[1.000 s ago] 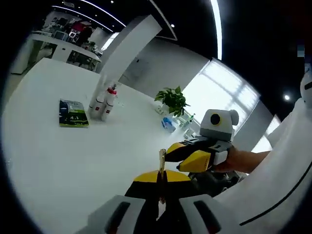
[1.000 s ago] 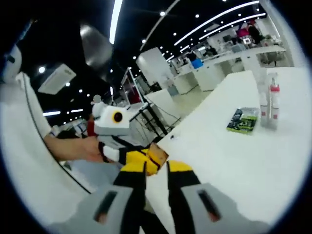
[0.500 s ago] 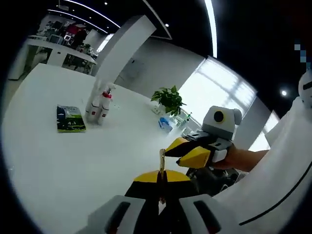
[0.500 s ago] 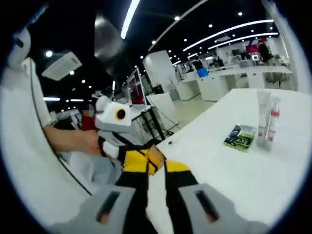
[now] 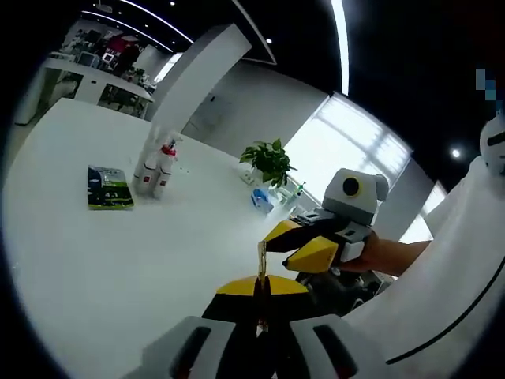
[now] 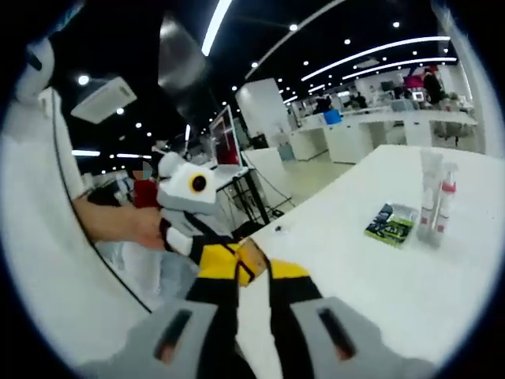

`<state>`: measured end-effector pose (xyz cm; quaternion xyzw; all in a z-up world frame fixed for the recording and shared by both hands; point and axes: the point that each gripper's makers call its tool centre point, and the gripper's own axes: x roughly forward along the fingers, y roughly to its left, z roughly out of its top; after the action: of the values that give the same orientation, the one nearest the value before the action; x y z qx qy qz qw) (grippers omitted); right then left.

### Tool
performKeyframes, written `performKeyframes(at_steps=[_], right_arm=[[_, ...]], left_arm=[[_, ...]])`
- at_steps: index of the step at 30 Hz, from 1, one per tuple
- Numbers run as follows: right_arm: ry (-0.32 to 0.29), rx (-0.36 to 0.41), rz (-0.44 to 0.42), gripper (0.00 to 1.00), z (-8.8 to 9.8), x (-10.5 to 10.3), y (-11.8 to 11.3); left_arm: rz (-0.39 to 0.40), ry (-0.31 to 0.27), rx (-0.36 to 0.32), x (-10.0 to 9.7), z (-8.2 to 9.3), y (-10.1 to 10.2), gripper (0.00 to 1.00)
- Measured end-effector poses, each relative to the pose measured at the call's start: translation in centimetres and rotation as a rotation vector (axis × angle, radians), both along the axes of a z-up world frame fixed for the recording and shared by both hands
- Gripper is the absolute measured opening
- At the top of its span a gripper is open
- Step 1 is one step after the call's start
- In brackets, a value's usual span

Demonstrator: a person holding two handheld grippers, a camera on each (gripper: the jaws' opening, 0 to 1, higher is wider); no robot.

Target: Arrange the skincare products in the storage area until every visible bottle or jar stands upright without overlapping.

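Two white bottles (image 5: 156, 162), one with a red cap, stand upright side by side far back on the white table (image 5: 118, 260); they are also at the right in the right gripper view (image 6: 436, 197). My left gripper (image 5: 260, 286) is shut, and a thin gold strip (image 5: 261, 257) sticks up from between its jaws. My right gripper (image 5: 288, 249), held by a hand, comes in from the right with its yellow jaws slightly apart, close to the strip. In the right gripper view the right gripper (image 6: 254, 272) is open and the left gripper (image 6: 207, 237) is just in front of it.
A green packet (image 5: 109, 187) lies flat beside the bottles, also seen in the right gripper view (image 6: 392, 223). A potted plant (image 5: 268, 160) and a small blue item (image 5: 259, 199) sit at the table's far edge. White sleeves frame both views.
Both views have shifted a little with the hands. The two grippers stay close together near the table's edge, and the bottles and packet have not moved.
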<state>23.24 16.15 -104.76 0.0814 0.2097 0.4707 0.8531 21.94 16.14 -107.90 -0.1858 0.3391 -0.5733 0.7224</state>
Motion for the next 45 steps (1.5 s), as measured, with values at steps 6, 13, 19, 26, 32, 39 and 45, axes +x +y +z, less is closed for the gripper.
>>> performKeyframes(at_steps=[6, 13, 19, 26, 32, 39, 45], right_arm=[[0.037, 0.022, 0.057, 0.10, -0.3, -0.7, 0.7], [0.065, 0.024, 0.102, 0.04, -0.4, -0.7, 1.2], [0.037, -0.009, 0.144, 0.00, -0.3, -1.2, 1.7], [0.066, -0.090, 0.232, 0.00, -0.7, -1.9, 0.5], [0.073, -0.219, 0.385, 0.00, -1.8, -3.8, 0.2], [0.066, -0.385, 0.500, 0.00, -3.6, -5.5, 0.5], [0.063, -0.450, 0.537, 0.00, -3.8, -5.7, 0.0]], left_arm=[[-0.053, 0.011, -0.026, -1.2, 0.4, -0.1, 0.02], [-0.092, 0.034, -0.029, -1.7, 0.6, 0.4, 0.02], [-0.082, 0.019, -0.035, -1.4, 0.2, 0.7, 0.03], [-0.122, -0.123, 0.007, 0.2, 1.0, 1.3, 0.31], [-0.266, -0.384, 0.125, -0.2, 1.7, 0.9, 0.47], [-0.496, -0.455, 0.321, -2.7, -1.2, 0.4, 0.35], [-0.529, -0.428, 0.336, -3.5, -1.7, 0.0, 0.18]])
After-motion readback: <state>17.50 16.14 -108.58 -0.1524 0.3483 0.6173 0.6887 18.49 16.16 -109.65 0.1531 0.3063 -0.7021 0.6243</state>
